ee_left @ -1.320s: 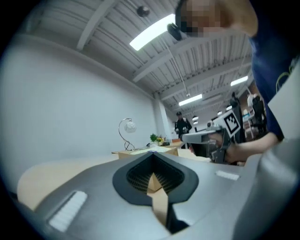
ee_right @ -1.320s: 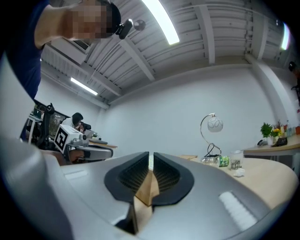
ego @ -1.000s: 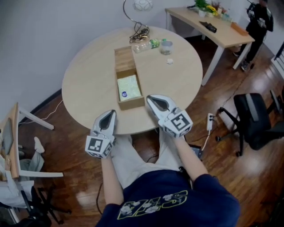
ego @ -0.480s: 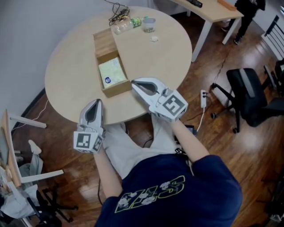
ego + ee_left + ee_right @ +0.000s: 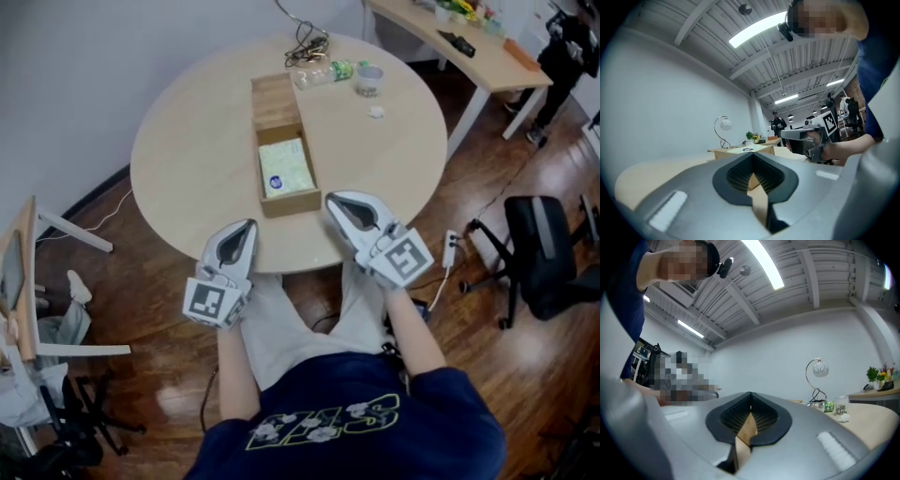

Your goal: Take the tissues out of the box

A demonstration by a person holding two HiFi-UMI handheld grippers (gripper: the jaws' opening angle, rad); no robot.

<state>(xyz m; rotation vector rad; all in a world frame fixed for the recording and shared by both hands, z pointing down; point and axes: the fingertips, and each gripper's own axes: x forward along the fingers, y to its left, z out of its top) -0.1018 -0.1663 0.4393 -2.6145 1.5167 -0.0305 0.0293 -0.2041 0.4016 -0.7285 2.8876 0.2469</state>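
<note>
Left gripper (image 5: pixel 247 226) sits at the near table edge, jaws pressed together, nothing between them. Round table (image 5: pixel 187 159) holds a long wooden box (image 5: pixel 292 204), open on top, with the tissues (image 5: pixel 286 169) lying flat inside its near half, a blue dot on the pack. Right gripper (image 5: pixel 331 198) is just beside the box's near right corner, not touching as far as visible, jaws also closed and empty. Far side of the table: cables (image 5: pixel 305 47), bottle (image 5: pixel 323 71), cup (image 5: pixel 369 80). Office chair (image 5: pixel 544 253) on the floor to the right.
</note>
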